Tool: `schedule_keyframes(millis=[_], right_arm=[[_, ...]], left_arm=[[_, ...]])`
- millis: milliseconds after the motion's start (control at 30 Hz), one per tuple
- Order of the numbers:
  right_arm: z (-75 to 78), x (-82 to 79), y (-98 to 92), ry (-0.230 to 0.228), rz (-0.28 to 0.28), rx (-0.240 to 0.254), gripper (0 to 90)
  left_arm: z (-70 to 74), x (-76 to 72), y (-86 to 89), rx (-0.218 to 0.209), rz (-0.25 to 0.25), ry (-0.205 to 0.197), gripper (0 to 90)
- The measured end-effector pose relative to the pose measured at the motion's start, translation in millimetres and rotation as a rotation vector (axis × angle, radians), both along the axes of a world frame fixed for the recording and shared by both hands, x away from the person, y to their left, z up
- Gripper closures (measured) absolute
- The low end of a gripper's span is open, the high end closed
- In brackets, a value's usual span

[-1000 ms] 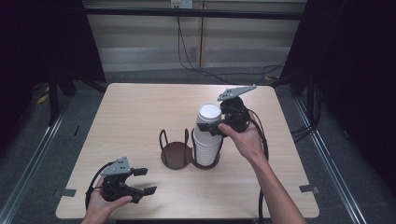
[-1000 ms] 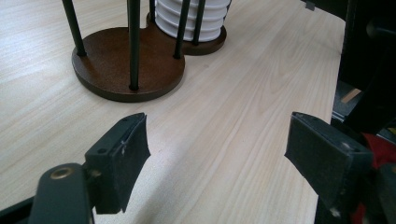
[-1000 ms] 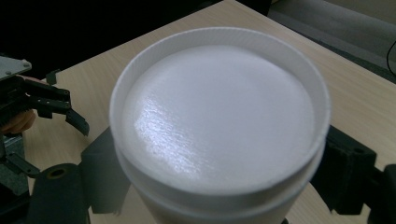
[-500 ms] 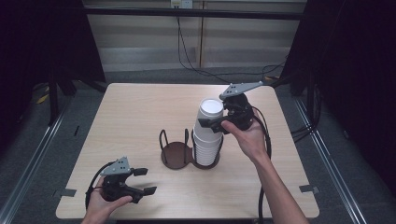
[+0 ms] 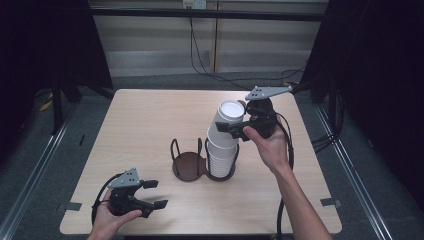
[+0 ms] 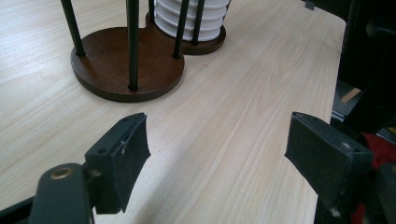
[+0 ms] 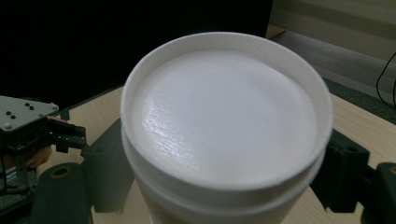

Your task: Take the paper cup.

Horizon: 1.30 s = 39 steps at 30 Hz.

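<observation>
A dark brown two-ring cup holder (image 5: 187,165) stands mid-table. Its right ring holds a stack of upturned white foam cups (image 5: 220,159). My right gripper (image 5: 228,129) is shut on the top cup (image 5: 230,114), which leans a little right above the stack. The right gripper view has that cup's (image 7: 224,121) round bottom close up, with a jaw on each side of it. My left gripper (image 5: 155,194) rests open near the table's front left corner, holding nothing. The left gripper view has its pads (image 6: 122,158) wide apart, facing the holder's base (image 6: 116,70) and the cups (image 6: 187,25).
The holder's left ring (image 5: 186,150) holds nothing. The wooden table (image 5: 145,125) has bare room to the left and behind the holder. Its right edge (image 6: 338,56) runs close to the left gripper's outer jaw. Cables (image 5: 285,150) trail from the right gripper.
My right gripper has raised the top cup slightly and tipped it to the right, away from the stack. The left gripper has stayed still.
</observation>
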State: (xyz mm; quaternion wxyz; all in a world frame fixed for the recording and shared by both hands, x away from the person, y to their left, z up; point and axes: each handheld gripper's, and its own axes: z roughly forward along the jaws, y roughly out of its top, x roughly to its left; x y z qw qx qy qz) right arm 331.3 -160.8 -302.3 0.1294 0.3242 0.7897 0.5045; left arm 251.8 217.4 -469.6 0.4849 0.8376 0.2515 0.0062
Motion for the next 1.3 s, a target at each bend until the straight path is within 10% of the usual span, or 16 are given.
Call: schedule_keyframes(millis=[1300], right_arm=[[25.1,-16.9,-36.3,-0.082,-0.057,0.241,22.0]], left_arm=[[0.2,0.1,-1.3,-0.004,0.005,0.019,17.3]])
